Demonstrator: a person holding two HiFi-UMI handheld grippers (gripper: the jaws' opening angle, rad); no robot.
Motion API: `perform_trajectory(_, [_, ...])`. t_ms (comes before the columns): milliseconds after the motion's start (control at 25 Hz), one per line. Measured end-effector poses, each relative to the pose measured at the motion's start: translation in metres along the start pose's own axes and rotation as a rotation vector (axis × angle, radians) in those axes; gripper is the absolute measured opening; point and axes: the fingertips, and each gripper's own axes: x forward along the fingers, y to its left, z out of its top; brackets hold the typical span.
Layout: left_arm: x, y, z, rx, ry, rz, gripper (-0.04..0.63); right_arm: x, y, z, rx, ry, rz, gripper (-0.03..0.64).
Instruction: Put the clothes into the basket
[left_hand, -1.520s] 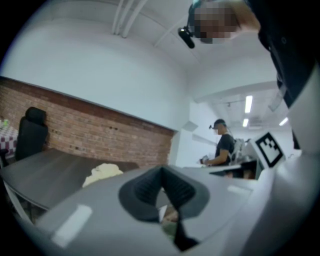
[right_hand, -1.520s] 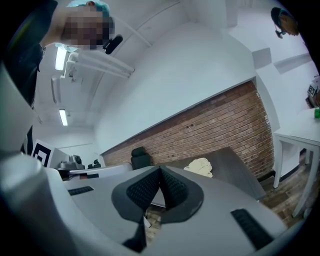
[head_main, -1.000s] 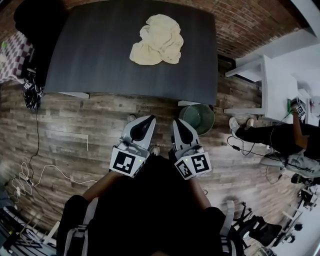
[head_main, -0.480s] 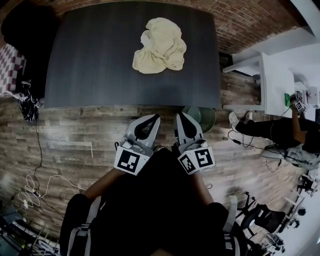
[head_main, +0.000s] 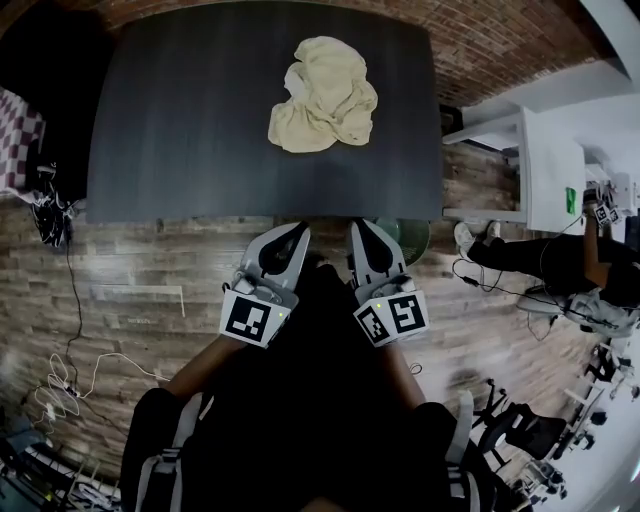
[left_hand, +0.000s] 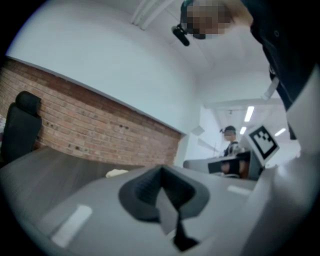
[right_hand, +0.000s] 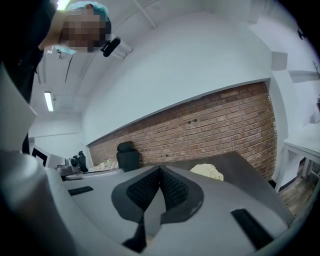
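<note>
A crumpled cream cloth (head_main: 322, 95) lies on the far middle of the dark table (head_main: 180, 120). It shows small in the left gripper view as the cloth (left_hand: 117, 173) and in the right gripper view as the cloth (right_hand: 207, 171). A green basket (head_main: 412, 238) stands on the floor at the table's near right corner, mostly hidden by the tabletop and my right gripper. My left gripper (head_main: 300, 229) and right gripper (head_main: 355, 226) hover side by side at the table's near edge. Both are shut with nothing in them, well short of the cloth.
A white desk (head_main: 545, 170) stands to the right, with a person (head_main: 560, 265) seated beside it. Cables (head_main: 60, 380) lie on the wooden floor at left. A black chair (right_hand: 127, 155) stands at the table's far side, by the brick wall (right_hand: 215, 130).
Both grippers have moved forward together to the table's near edge. The table and cloth now sit closer in view, and the basket has slid mostly out of sight behind the right gripper.
</note>
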Motion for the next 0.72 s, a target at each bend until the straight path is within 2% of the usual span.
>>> perform_trajectory(320, [0.028,0.002,-0.001,0.011,0.017,0.011,0.003,0.012,-0.026,0.013,-0.029,-0.026,0.006,0.006])
perform_trajectory(480, [0.050,0.003,-0.004,0.058,0.053,0.037,0.003,0.027,-0.044,0.018,-0.025,-0.025,0.060,0.006])
perform_trajectory(720, [0.098,-0.004,0.001,0.053,0.043,0.090,0.003,0.045,-0.076,0.030,-0.044,0.007,0.168,0.008])
